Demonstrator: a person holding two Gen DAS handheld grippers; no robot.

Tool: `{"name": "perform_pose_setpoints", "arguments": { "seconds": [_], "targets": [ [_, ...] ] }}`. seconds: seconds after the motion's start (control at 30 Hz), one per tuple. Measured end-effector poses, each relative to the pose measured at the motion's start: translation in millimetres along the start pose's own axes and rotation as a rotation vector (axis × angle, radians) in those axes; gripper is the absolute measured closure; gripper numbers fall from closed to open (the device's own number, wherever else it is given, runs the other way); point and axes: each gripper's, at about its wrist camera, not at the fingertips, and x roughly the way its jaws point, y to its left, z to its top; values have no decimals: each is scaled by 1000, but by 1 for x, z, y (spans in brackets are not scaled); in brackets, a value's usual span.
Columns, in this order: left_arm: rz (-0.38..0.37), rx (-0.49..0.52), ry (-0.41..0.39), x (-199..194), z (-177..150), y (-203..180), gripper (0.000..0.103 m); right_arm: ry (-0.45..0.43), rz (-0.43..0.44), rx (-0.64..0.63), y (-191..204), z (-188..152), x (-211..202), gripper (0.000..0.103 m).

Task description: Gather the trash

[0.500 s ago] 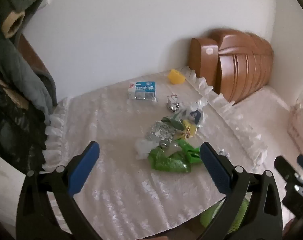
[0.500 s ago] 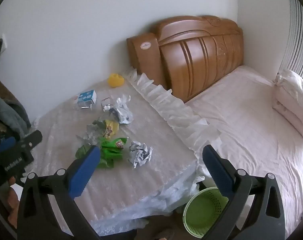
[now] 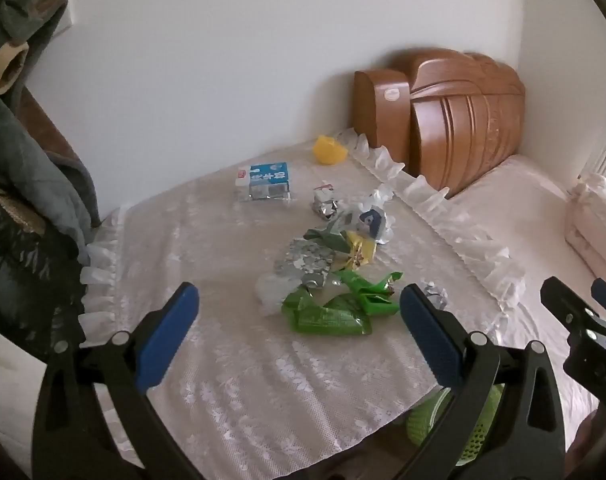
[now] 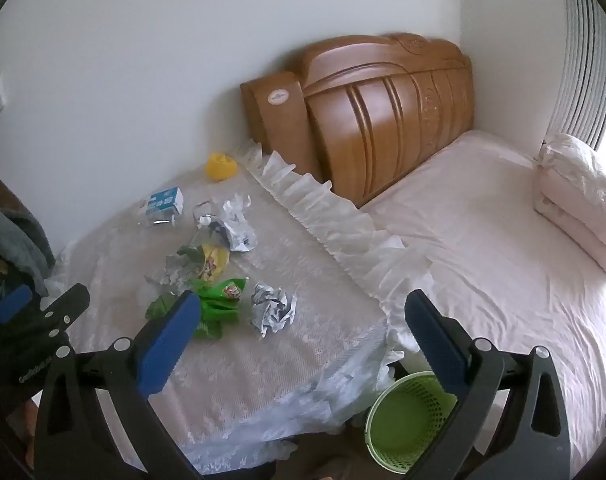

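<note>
Two handheld grippers hover above a lace-covered table beside a bed, both angled down. Left gripper (image 3: 299, 332): jaws wide apart, nothing btwn them. Right gripper (image 4: 303, 336): jaws also wide apart, empty.

Trash lies in a loose cluster near the table's middle. Nearest the grippers: crumpled green wrappers (image 3: 335, 308) and, just beside them on the bed side, a ball of crumpled foil (image 4: 273, 308). Farther back: a yellow snack packet (image 4: 213, 260), silvery foil bits, a white-and-blue wrapper (image 4: 235, 228), a blue-and-white carton (image 3: 265, 182), and a yellow cup-like object (image 3: 329, 150) near the wall.

A green mesh wastebasket (image 4: 403, 428) stands on the floor by the table's near corner, below the right gripper, open top facing up.

Step in hand, as I judge it: approach for a first pick. Best approach: take the nearest piece, lower jaws to straddle it w/o dragging the lace cloth (image 3: 231, 364), close gently since wrappers crush and slip, then lift clear before moving over the basket.
</note>
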Motion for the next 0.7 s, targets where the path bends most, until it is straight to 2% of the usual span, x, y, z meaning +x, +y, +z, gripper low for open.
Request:
{"name": "perform_pose_setpoints", "arguments": {
  "seconds": [0.7],
  "targets": [
    [4,-12,23,8,-3,-4,6,6,0,-4,1,-4,6,2]
  ]
}}
